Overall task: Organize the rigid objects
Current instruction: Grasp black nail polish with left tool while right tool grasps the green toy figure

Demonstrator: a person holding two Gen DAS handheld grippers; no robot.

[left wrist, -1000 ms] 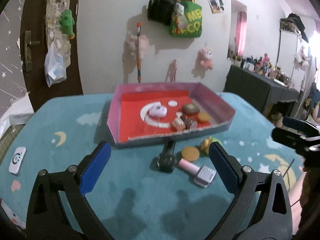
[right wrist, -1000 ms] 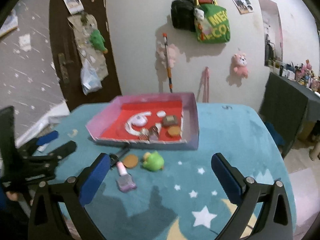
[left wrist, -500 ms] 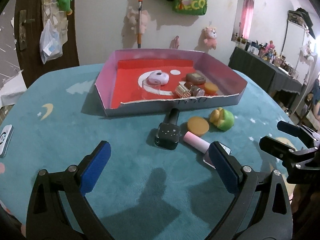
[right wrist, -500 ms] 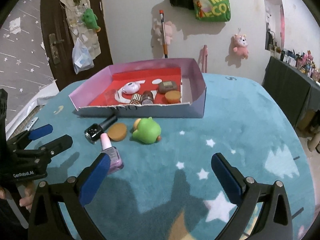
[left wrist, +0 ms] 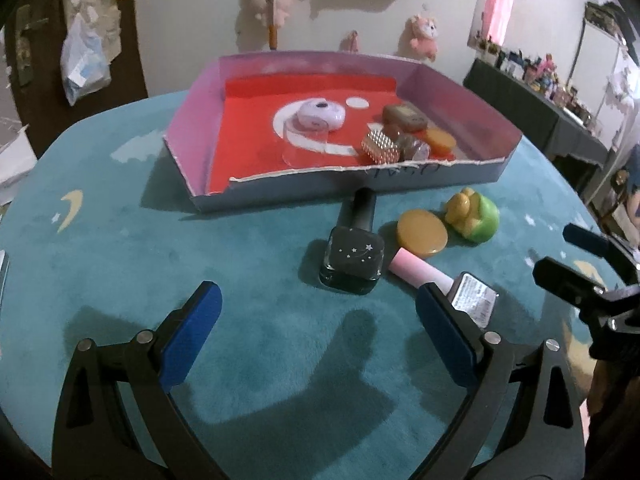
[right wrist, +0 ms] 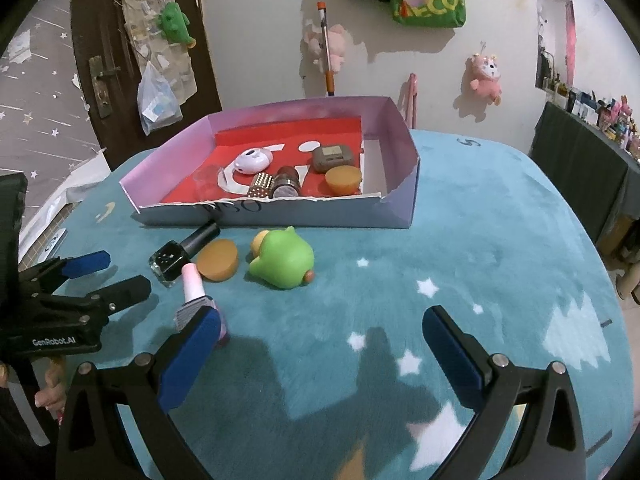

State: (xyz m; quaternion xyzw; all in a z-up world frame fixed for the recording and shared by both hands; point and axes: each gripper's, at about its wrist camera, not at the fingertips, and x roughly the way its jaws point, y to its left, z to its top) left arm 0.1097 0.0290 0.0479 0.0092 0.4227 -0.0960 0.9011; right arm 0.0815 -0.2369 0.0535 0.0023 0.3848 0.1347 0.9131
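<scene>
A shallow pink box (left wrist: 200, 92) (right wrist: 394, 120) with a red floor holds several small items. On the teal cloth before it lie a black nail polish bottle (left wrist: 354, 258) (right wrist: 182, 252), an orange disc (left wrist: 422, 233) (right wrist: 218, 265), a green toy (left wrist: 474, 216) (right wrist: 282, 262) and a pink-capped bottle (left wrist: 444, 284) (right wrist: 196, 294). My left gripper (left wrist: 318, 328) (right wrist: 106, 272) is open, just short of the black bottle. My right gripper (right wrist: 322, 344) (left wrist: 560, 252) is open too, below the green toy, with nothing in it.
The round table's teal star-patterned cloth (right wrist: 500, 248) stretches to the right of the box. A dark door (right wrist: 100, 60) and a wall with hanging plush toys (right wrist: 486, 76) lie behind. A cluttered dark shelf (left wrist: 540, 100) stands at the right. A white device (right wrist: 54, 242) lies at the table's left edge.
Both grippers have moved forward and down toward the loose items before the box. Both stay open; nothing on the table has shifted.
</scene>
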